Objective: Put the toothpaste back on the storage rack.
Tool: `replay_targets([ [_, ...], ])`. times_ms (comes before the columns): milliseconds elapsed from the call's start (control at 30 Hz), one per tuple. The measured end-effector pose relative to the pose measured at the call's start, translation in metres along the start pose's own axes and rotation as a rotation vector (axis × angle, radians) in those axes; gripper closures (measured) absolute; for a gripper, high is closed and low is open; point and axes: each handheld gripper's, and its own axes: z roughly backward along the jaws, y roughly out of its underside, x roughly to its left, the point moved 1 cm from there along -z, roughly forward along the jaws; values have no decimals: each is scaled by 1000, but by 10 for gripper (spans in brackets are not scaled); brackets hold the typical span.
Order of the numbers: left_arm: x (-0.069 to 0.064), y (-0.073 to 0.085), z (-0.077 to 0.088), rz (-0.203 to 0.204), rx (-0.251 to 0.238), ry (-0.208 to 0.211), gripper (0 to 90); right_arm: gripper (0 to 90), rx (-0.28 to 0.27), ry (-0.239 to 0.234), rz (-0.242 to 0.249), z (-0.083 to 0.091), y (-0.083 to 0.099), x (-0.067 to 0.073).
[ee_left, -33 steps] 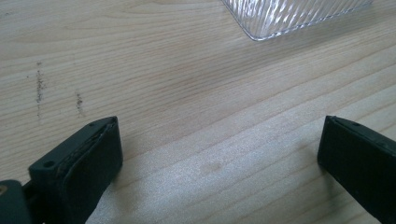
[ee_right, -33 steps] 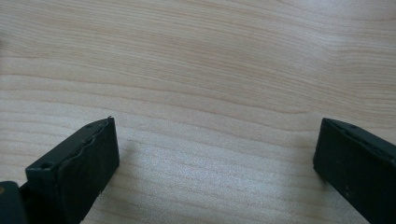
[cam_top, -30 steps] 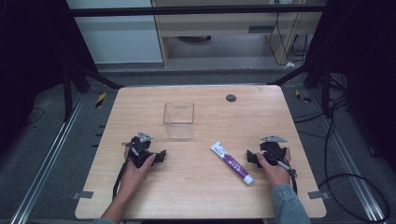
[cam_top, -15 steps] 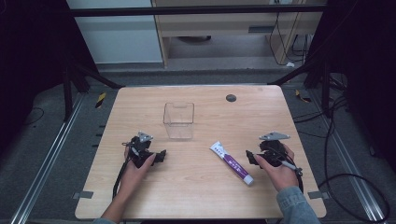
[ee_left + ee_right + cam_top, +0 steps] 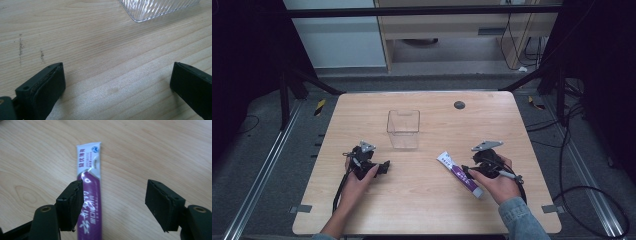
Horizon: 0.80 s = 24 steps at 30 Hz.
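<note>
Currently both jaw pairs stand wide apart, gripping nothing, over the pale wood table [image 5: 422, 200]. Right gripper [image 5: 113, 205]: toothpaste tube [image 5: 90, 195] beside one jaw. Left gripper [image 5: 117, 82]: clear box [image 5: 155, 8] ahead.

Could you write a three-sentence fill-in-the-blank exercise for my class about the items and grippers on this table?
1. The toothpaste tube lies flat beside the ____ gripper.
2. The fingers of the left gripper stand ____, with bare wood between them.
3. The clear plastic ____ stands near the middle of the table.

Missing words: right; open; box
</note>
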Motion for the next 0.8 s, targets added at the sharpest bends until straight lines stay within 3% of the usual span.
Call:
replay_targets([
  [367,0,0,0,1,-2,0,0,351,77,-45,48,-21,-14,18],
  [800,0,0,0,1,0,-1,0,421,143,-63,36,-49,-19,27],
])
